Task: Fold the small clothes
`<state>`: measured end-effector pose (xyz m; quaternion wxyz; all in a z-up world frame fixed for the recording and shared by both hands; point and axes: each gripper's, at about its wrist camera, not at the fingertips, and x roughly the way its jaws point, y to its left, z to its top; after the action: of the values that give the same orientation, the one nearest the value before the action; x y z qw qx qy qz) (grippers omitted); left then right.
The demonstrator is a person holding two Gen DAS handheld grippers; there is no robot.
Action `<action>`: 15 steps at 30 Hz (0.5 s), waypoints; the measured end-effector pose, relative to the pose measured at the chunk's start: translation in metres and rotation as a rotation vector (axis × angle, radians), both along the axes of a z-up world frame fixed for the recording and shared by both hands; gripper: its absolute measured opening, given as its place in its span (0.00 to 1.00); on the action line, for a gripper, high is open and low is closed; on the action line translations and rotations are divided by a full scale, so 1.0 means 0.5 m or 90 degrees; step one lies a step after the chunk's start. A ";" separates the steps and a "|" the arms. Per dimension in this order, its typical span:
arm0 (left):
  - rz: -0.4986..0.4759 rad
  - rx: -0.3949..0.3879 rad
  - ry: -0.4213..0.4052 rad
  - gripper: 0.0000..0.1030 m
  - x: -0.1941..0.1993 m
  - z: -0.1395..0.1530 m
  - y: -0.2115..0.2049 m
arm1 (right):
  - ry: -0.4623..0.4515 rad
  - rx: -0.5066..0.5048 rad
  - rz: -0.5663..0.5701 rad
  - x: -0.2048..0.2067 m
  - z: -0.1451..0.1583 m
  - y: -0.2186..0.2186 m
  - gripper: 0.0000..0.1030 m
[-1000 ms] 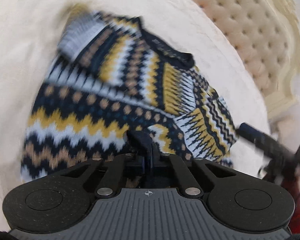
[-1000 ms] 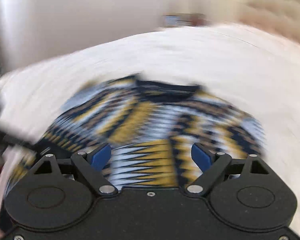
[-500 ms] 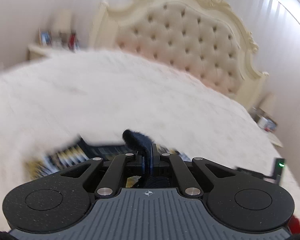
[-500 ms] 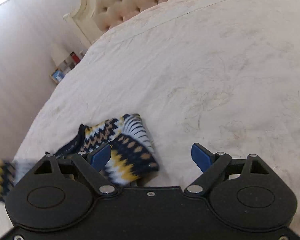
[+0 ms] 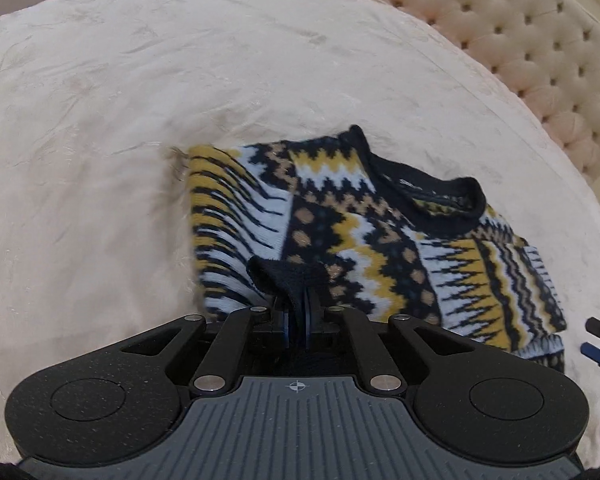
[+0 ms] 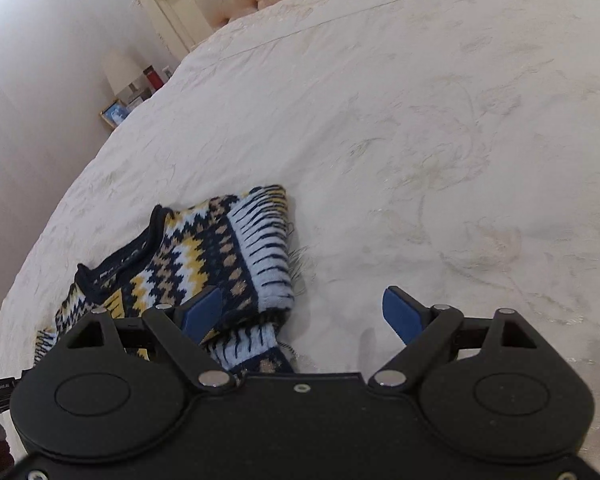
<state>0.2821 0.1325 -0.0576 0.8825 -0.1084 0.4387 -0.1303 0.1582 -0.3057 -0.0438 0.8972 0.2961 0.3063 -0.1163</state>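
A small knitted sweater (image 5: pixel 364 232) in navy, yellow, white and tan zigzags lies bunched and partly doubled over on the cream bedcover (image 5: pixel 140 120), its dark neckline facing the headboard. My left gripper (image 5: pixel 299 312) pinches a dark ribbed edge of the sweater; its jaws are opening slightly, with the knit still between the pads. In the right wrist view the sweater (image 6: pixel 204 264) lies at the lower left. My right gripper (image 6: pixel 304 312) stands open just above the bed, its left finger over the sweater's near corner, gripping nothing.
A tufted cream headboard (image 5: pixel 540 48) stands beyond the sweater. A bedside table (image 6: pixel 132 92) with a lamp and a framed picture sits by the wall. Wide bare bedcover (image 6: pixel 440 140) stretches beyond the sweater and to the right of it in the right wrist view.
The left gripper swung the held edge across, and the sweater, spread wide a second ago, now lies doubled over. The right gripper rolled and sank toward the bed beside it.
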 end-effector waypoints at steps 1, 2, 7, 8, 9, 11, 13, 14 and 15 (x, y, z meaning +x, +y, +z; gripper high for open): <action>0.002 0.004 -0.004 0.11 0.000 0.002 0.007 | 0.001 0.001 0.001 0.001 -0.002 0.002 0.86; 0.004 0.009 -0.008 0.14 0.002 0.004 0.009 | 0.002 0.003 0.002 0.001 -0.003 0.002 0.86; 0.030 0.089 -0.032 0.23 0.010 0.002 0.017 | 0.003 0.004 0.002 0.001 -0.002 0.007 0.86; 0.033 0.105 -0.032 0.24 0.010 0.000 0.016 | 0.001 0.004 0.004 0.000 -0.001 0.008 0.86; 0.032 0.123 -0.031 0.26 0.009 -0.003 0.014 | -0.002 0.005 0.005 0.000 0.000 0.010 0.86; 0.041 0.173 -0.037 0.51 0.001 -0.004 0.011 | -0.006 0.008 0.007 -0.001 0.002 0.012 0.87; 0.054 0.181 -0.046 0.54 -0.010 0.000 0.018 | -0.008 0.008 0.010 -0.001 0.001 0.015 0.87; 0.063 0.163 -0.044 0.55 -0.019 0.005 0.026 | -0.008 0.007 0.011 -0.002 0.001 0.016 0.87; 0.073 0.144 -0.043 0.56 -0.032 0.011 0.033 | -0.009 0.006 0.012 -0.001 0.002 0.017 0.88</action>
<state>0.2663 0.1488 -0.0523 0.9093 -0.0284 0.4140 -0.0330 0.1575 -0.2970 -0.0426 0.8991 0.2982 0.3031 -0.1044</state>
